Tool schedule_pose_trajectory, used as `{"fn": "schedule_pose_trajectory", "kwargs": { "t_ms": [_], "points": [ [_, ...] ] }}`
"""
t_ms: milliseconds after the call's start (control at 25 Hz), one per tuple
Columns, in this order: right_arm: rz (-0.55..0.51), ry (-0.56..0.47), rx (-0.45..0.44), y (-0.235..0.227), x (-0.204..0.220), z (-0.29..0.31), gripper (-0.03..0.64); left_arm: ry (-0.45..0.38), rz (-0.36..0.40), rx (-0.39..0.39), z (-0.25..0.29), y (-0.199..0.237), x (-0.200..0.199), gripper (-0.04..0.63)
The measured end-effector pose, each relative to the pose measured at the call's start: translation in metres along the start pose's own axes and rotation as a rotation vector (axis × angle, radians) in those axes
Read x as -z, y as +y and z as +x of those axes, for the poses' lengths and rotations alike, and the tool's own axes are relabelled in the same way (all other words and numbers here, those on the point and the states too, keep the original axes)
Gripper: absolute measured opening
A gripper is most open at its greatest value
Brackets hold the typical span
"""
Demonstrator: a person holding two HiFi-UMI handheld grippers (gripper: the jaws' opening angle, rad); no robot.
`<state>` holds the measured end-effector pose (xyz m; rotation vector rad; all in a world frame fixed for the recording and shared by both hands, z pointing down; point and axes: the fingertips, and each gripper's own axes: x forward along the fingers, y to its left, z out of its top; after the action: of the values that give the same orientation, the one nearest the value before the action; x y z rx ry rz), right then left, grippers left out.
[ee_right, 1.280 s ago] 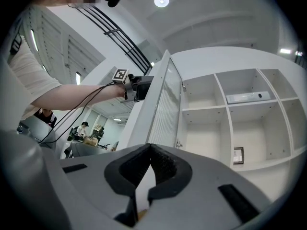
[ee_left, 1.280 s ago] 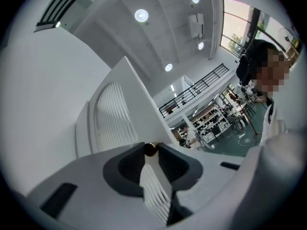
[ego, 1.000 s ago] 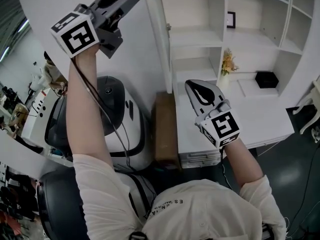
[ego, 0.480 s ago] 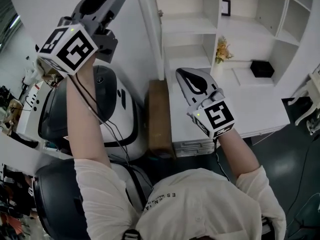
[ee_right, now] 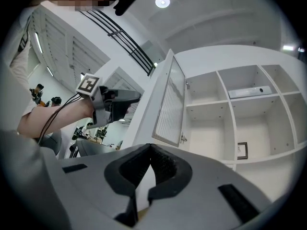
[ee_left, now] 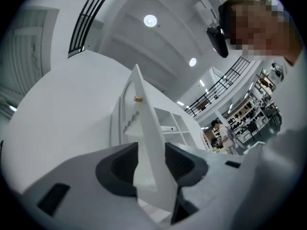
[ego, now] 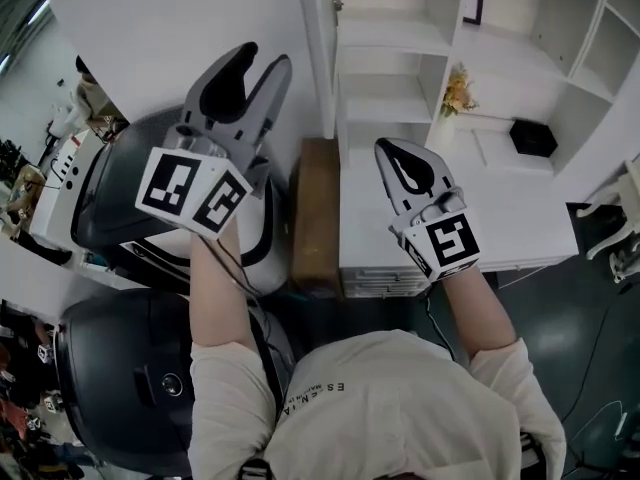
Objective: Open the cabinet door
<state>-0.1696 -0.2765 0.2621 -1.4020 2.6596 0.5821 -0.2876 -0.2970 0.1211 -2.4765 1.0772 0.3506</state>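
Two grippers are raised in front of the white shelved cabinet. Its white louvred door already stands swung out. In the head view the door is seen edge-on, its long edge running from 12 to 6 o'clock.

The left gripper sits just beside that edge, with the door at its 3 o'clock. Its jaws have just been opening and stand wide. In the left gripper view the door's free edge lines up in the gap, with its small brass knob high at 12 o'clock, and neither pad presses on it.

The right gripper has its jaws closed tip to tip on nothing and shows above the white counter. The door lies at its 10 o'clock, farther off.

The left hand is the nearer one, so any further swing of the door would likely fall to it. That would mean working across the thin edge rather than along it.
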Motion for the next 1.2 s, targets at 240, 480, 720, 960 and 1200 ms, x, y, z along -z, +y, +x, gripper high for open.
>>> {"fn": "schedule_pose_trajectory", "kwargs": {
  "t_ms": [240,480,720,960,1200],
  "points": [
    [0.02,0.018,0.011,-0.008,0.021,-0.018,0.014,0.1,0.034,-0.006,-0.037,-0.048,0.063,0.158],
    [0.064,0.028,0.023,-0.02,0.038,-0.032,0.014,0.194,0.052,-0.06,-0.049,-0.082,0.121,0.107],
    [0.084,0.051,0.023,-0.027,0.059,-0.046,0.014,0.281,-0.054,-0.032,-0.053,-0.118,0.174,0.003],
    [0.102,0.071,0.03,-0.041,0.083,-0.06,0.014,0.369,-0.058,-0.028,-0.041,-0.135,0.213,0.002],
    [0.108,0.152,0.047,-0.055,0.108,-0.069,0.014,0.378,-0.076,-0.027,-0.022,-0.142,0.227,0.002]
  ]
}}
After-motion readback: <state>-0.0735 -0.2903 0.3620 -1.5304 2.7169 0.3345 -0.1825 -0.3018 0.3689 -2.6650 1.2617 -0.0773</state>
